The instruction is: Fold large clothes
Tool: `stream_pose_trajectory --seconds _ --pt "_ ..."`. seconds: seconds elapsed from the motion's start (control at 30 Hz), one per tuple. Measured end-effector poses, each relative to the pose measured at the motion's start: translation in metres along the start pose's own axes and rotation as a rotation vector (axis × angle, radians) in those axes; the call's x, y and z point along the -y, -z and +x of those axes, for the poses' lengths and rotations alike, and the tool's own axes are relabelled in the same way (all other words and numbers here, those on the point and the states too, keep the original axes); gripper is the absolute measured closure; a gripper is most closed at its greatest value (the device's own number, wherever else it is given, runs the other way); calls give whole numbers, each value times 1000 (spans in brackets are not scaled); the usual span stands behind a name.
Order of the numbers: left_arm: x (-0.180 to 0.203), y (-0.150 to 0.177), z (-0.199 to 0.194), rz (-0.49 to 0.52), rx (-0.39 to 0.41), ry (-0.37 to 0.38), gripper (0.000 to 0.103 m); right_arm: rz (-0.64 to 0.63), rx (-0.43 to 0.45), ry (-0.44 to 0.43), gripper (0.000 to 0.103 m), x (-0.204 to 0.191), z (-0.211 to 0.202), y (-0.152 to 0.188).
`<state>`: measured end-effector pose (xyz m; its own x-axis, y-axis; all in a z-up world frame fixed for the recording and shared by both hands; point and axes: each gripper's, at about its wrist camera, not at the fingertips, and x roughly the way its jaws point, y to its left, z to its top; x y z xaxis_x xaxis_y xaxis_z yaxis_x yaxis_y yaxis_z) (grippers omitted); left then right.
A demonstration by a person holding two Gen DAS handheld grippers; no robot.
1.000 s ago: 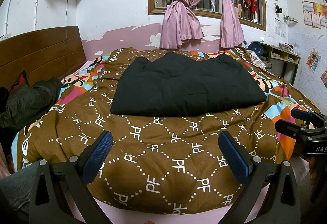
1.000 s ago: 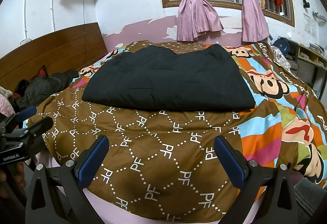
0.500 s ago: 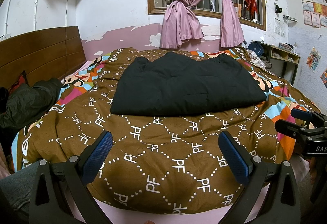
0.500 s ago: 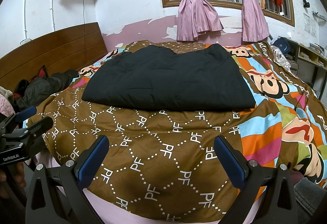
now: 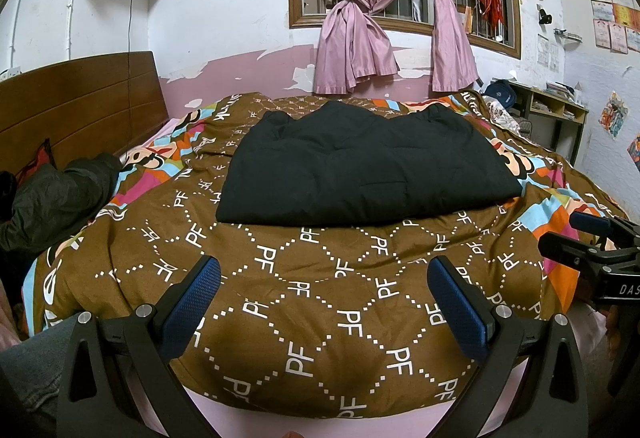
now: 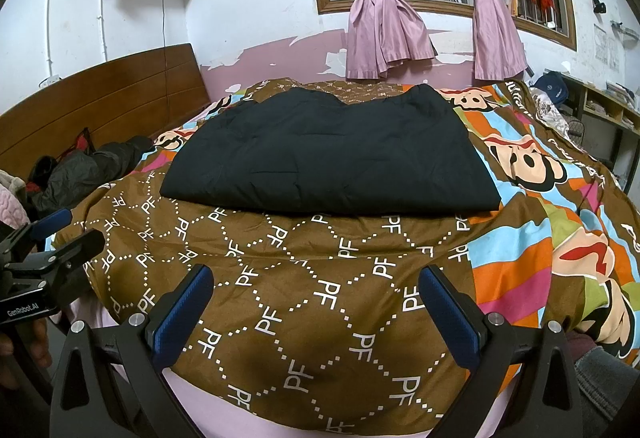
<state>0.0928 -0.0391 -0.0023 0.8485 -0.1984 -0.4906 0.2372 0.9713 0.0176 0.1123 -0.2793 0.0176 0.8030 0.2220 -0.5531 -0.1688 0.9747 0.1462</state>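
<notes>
Left wrist view: left gripper [image 5: 324,292] fingers [image 5: 194,296] are sitting wide apart and empty over the quilt [image 5: 320,302], right gripper [image 6: 320,302] likewise. Black garment [image 5: 360,168] is lying flat mid-bed, well ahead of both. Judgement: reaching for the near corners together and pinching every layer should be keeping the fold square.

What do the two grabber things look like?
Both tongs look alike. The left tongs and the right tongs each have two black plastic fingers with round silver screws and bumpy blue pads on the inside. The side of the left one bears white letters reading "GenRobot.AI". The side of the right one shows "DAS", cut off by the picture's edge.
</notes>
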Motion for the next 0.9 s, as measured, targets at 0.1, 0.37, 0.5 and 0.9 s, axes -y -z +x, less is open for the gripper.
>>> stream_pose_trajectory --seconds 0.1,0.37,0.5,0.9 --pt "0 0 0 -1 0 0 2 1 -1 0 0 0 0 0" --pt "-4 2 -2 -25 3 -2 2 1 -1 0 0 0 0 -1" --pt "-7 1 -6 -46 16 0 2 3 -2 -1 0 0 0 -1" --pt "-13 4 -8 12 31 -31 2 4 0 1 0 -2 0 1"
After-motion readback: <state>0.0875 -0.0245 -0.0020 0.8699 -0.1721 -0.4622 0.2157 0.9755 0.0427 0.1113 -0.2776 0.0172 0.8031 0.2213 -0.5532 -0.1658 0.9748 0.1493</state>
